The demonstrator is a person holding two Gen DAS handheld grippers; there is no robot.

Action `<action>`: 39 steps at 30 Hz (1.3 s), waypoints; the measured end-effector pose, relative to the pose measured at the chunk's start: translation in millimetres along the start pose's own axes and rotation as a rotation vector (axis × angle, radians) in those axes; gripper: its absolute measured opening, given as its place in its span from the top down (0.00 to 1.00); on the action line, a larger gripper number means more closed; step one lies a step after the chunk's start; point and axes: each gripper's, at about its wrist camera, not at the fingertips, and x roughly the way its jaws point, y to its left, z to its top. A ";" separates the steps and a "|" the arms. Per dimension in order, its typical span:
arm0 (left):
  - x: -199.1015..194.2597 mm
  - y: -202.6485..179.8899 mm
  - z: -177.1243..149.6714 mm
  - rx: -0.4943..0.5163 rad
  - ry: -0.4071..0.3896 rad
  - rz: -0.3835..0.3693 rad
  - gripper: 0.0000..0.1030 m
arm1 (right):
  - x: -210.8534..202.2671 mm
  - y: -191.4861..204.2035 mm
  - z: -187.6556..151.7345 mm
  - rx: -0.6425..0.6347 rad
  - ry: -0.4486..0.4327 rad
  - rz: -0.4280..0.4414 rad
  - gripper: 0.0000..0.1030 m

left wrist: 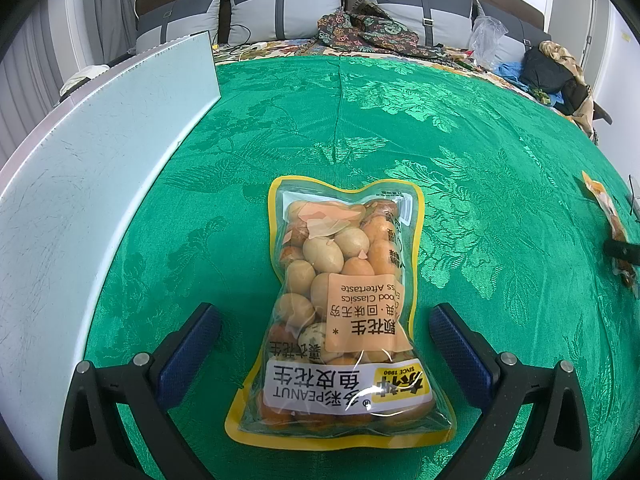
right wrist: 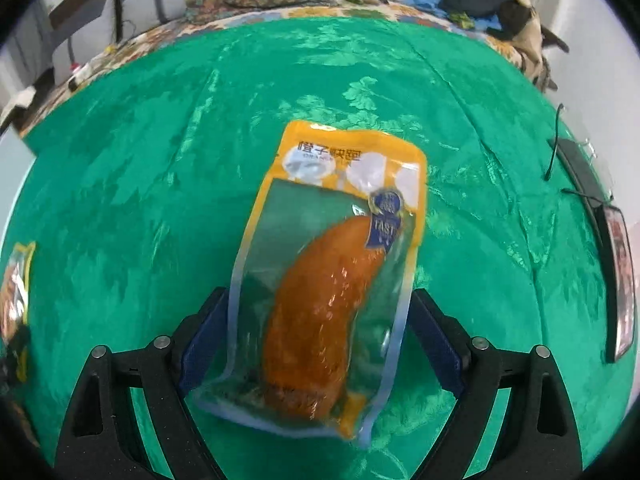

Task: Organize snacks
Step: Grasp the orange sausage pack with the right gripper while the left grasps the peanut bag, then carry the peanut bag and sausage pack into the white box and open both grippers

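A clear yellow-edged bag of coated peanuts point(left wrist: 340, 312) lies flat on the green tablecloth point(left wrist: 400, 120). My left gripper point(left wrist: 325, 332) is open and straddles the bag's near half, its blue pads clear of the bag on both sides. My right gripper point(right wrist: 316, 332) is closed on a yellow packet with an orange sausage-shaped snack point(right wrist: 324, 276) and holds it tilted above the cloth. That packet also shows at the far right of the left wrist view point(left wrist: 612, 224). The peanut bag shows at the left edge of the right wrist view point(right wrist: 16, 292).
A pale blue-white flat board point(left wrist: 80, 184) lies along the left side of the table. A dark-rimmed container point(right wrist: 616, 264) with black cords sits at the right edge. Cushions point(left wrist: 280, 8), patterned cloth and bags lie on the sofa beyond the table.
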 end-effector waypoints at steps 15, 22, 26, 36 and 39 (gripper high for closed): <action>-13.3 1.5 4.9 0.098 0.087 -0.115 0.41 | -41.4 -17.6 -11.6 -0.019 0.007 0.198 0.40; -55.7 22.9 -14.3 -0.017 0.060 -0.214 0.45 | -73.2 -57.2 -38.1 0.233 -0.013 0.498 0.41; -79.1 29.8 -16.5 -0.086 0.037 -0.274 0.45 | -75.4 -71.0 -52.2 0.390 0.009 0.652 0.41; -159.3 70.5 4.5 -0.265 -0.092 -0.434 0.45 | -116.4 -0.3 -36.7 0.300 0.004 0.775 0.41; -190.5 101.8 16.2 -0.295 -0.158 -0.430 0.45 | -136.5 43.9 -23.1 0.219 -0.006 0.816 0.41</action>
